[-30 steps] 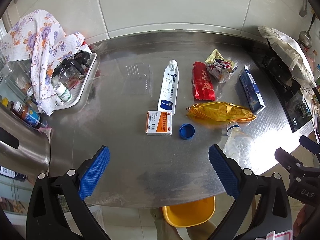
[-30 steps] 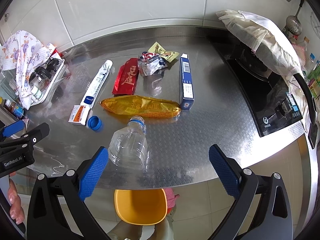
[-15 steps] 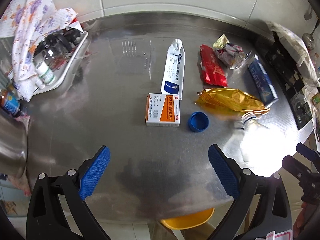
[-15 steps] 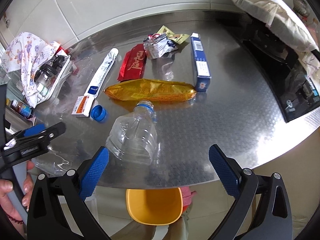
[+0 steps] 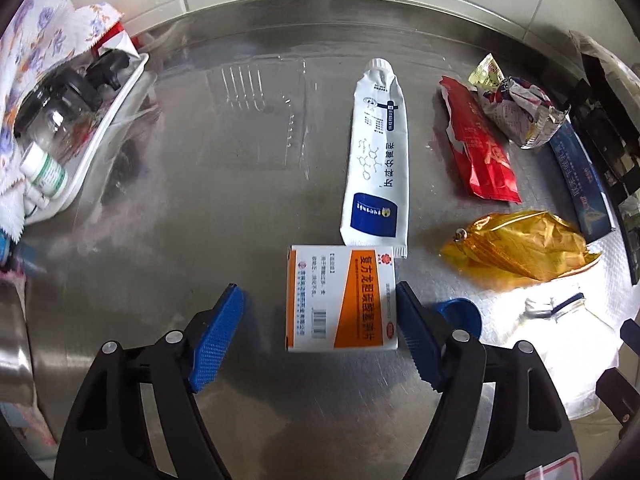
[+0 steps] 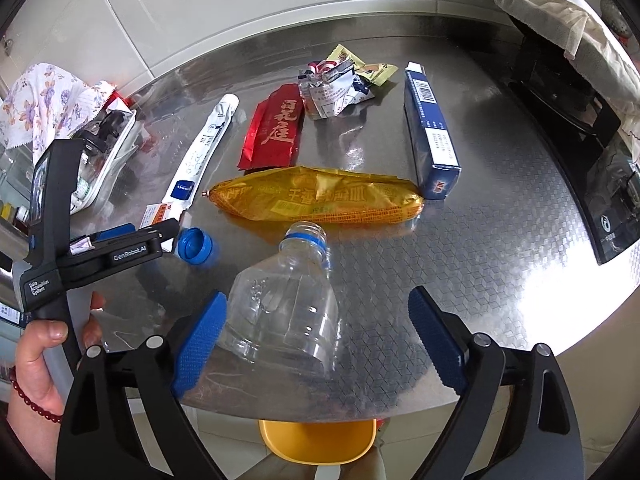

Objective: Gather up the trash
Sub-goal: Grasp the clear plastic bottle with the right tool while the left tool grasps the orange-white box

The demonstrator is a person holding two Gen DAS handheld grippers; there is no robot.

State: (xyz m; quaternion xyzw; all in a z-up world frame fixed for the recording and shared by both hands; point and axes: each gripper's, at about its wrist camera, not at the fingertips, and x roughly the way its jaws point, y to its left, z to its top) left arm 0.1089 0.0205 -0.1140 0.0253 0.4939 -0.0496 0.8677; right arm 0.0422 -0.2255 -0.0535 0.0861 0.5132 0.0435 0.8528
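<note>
Since a second ago both grippers have come down toward the steel counter, and the left gripper has narrowed its jaws around the pill box. Its blue pads now stand either side of the box: the right one touches the box's edge, the left one is a little apart from it, so the jaws are open and not yet clamped. The box lies flat, its far edge touching the foot of the white tube.

The right gripper is spread wide over the clear bottle, which lies on its side, neck pointing away. The left pad is just beside the bottle's base; the right one is well apart from it. The blue cap sits near the neck, beside the left gripper's tip.

Beyond the bottle lies the yellow wrapper, then the red packet, the crumpled foil and the blue carton. A yellow bin shows below the counter's near edge. A white tray with small bottles sits at the far left under a floral cloth.
</note>
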